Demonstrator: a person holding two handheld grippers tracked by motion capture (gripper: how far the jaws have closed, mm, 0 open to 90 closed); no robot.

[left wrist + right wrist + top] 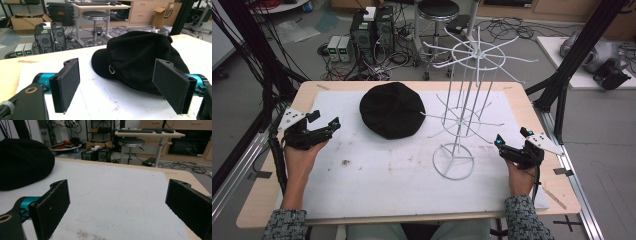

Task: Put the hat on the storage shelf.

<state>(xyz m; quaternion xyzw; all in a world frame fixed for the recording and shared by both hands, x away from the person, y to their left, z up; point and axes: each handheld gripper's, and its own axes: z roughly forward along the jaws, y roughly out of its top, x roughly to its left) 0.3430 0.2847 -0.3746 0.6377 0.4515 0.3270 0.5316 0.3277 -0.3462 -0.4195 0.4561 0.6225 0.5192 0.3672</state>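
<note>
cap (392, 109) on mat (377, 175), centre-back | wire rack (460, 107) standing right of cap, apart

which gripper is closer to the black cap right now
Left. The left gripper sits just off the black cap, jaws open and aimed at it. The right gripper is farther off, beyond the white wire rack.

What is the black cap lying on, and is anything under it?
The black cap lies flat on the white mat that covers the wooden table. Whatever may sit beneath its crown is covered by the fabric and cannot be seen.
</note>
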